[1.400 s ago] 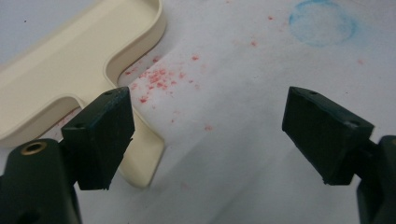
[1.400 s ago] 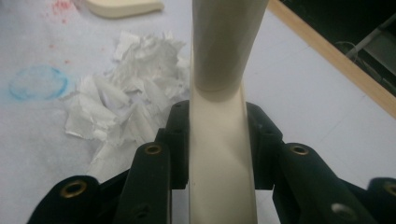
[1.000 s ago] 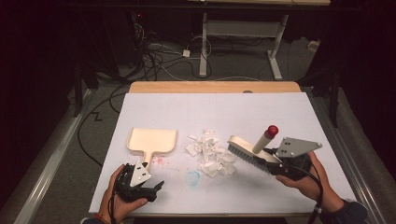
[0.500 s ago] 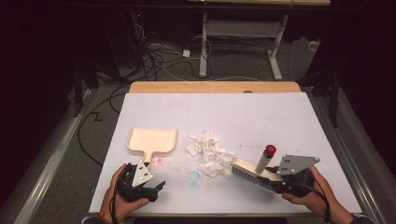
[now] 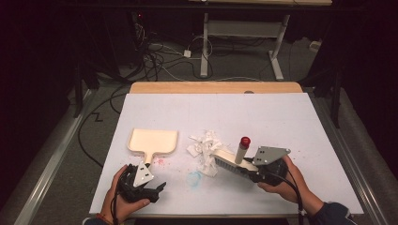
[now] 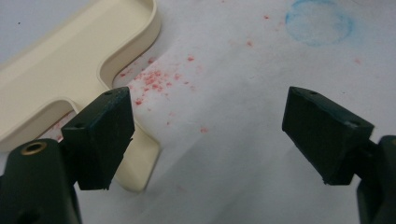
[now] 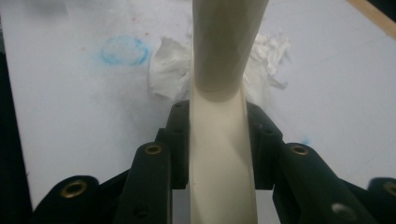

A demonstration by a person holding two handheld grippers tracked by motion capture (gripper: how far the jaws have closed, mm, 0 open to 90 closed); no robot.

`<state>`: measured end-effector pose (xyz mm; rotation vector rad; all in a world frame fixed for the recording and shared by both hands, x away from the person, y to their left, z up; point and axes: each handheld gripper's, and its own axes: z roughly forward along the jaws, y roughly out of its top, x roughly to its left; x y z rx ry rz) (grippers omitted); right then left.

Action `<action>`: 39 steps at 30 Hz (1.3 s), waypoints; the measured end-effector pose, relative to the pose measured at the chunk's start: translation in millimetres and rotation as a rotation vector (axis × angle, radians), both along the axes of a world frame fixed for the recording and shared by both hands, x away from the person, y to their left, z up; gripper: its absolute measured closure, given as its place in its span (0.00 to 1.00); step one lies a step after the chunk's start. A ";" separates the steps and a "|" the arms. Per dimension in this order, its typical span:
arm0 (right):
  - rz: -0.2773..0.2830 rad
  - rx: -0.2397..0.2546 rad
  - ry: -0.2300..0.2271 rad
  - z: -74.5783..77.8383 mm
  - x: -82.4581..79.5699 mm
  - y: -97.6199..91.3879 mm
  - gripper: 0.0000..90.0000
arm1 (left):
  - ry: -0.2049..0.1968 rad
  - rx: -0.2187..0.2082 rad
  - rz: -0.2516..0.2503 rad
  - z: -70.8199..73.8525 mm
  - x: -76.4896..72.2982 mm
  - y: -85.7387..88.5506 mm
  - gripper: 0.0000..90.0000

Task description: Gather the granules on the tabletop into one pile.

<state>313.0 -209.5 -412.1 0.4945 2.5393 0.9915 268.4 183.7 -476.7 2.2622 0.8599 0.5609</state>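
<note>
Cream brush (image 5: 233,161) w/ red-tipped handle, pinched in right hand-held gripper (image 5: 263,174), bristles at paper scraps (image 5: 204,145) mid-counter (image 5: 281,122); dustpan (image 5: 152,140) left.
Left gripper view: left hand-held gripper (image 6: 205,126) spread, beside pan handle; grip before sweeping.
Right gripper view: brush clamped; sweep low, short strokes toward pan.

A dustpan (image 5: 153,141) is laid flat on the counter (image 5: 291,122), left of centre, with its handle turned toward the near edge. To its right, near the middle, a heap of crumpled paper scraps (image 5: 205,145) is spread. Just right of the heap, a brush (image 5: 233,161) is held in the right claw (image 5: 253,174), its bristle end set against the scraps, apparently touching them. The left claw (image 5: 157,191) is placed near the front edge, just before the dustpan handle, which is seen beside one jaw in the left gripper view.
</note>
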 end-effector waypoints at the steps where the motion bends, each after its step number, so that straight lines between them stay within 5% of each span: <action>1: -0.003 0.005 -0.004 0.0 2.6 2.1 0.76 | -0.001 0.001 0.000 0.0 -0.1 -0.3 0.18; 8: 0.004 0.017 -0.005 1.7 7.2 5.3 0.76 | -0.009 -0.008 0.005 1.3 -1.0 2.9 0.18; 21: 0.054 0.131 -0.045 33.3 -16.2 -6.2 0.76 | -0.015 -0.006 0.012 2.9 -1.1 2.9 0.18; 30: 0.203 0.102 0.058 17.6 -22.1 19.4 0.76 | -0.033 -0.009 0.031 6.9 -2.2 7.5 0.18; 39: 0.196 0.028 0.098 -5.5 2.2 36.9 0.76 | -0.044 -0.014 0.043 9.4 -3.0 9.8 0.18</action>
